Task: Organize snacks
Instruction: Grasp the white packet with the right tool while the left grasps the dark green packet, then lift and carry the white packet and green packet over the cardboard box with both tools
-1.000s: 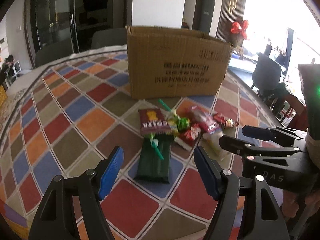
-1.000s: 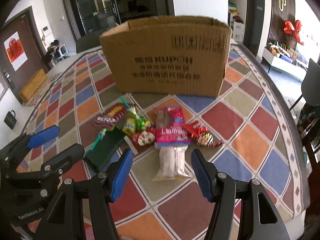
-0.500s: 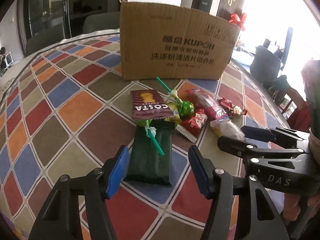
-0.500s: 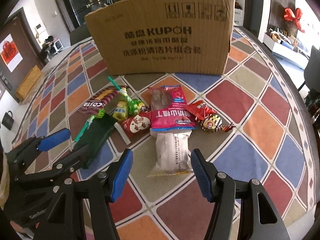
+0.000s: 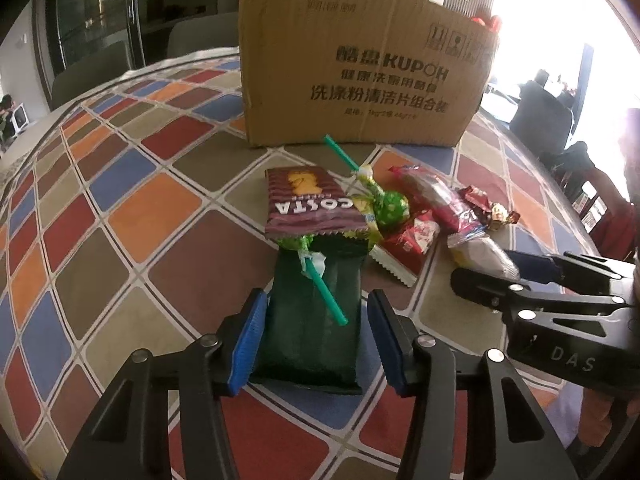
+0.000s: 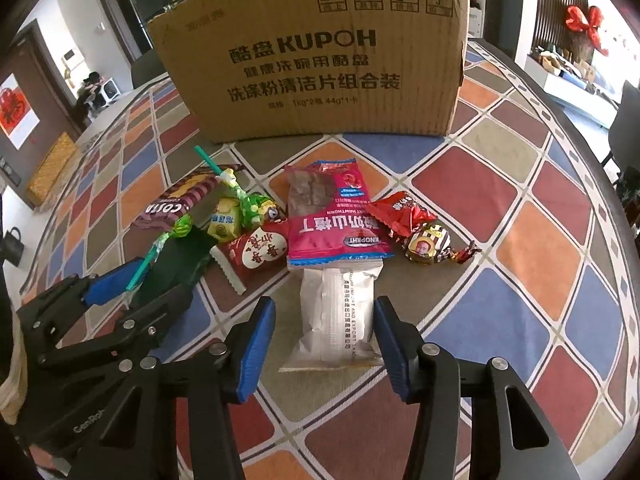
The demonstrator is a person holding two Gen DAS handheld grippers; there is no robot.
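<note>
L wrist: left gripper (image 5: pixel 314 338) jaws just closing, straddling dark green packet (image 5: pixel 310 332), pads not yet pressing; cardboard box (image 5: pixel 360 68) at 12.
R wrist: right gripper (image 6: pixel 325 350) jaws just closing, straddling white packet (image 6: pixel 338 312), no pinch; pink packet (image 6: pixel 336 224) at 12.

front: cardboard box (image 6: pixel 312 52) walls off the far side, snack pile (image 6: pixel 304 216) just before it | left: bare tablecloth (image 5: pixel 120 220) open | right: open cloth past the wrapped candy (image 6: pixel 426 240) | middle: both grippers side by side (little room between)
</note>
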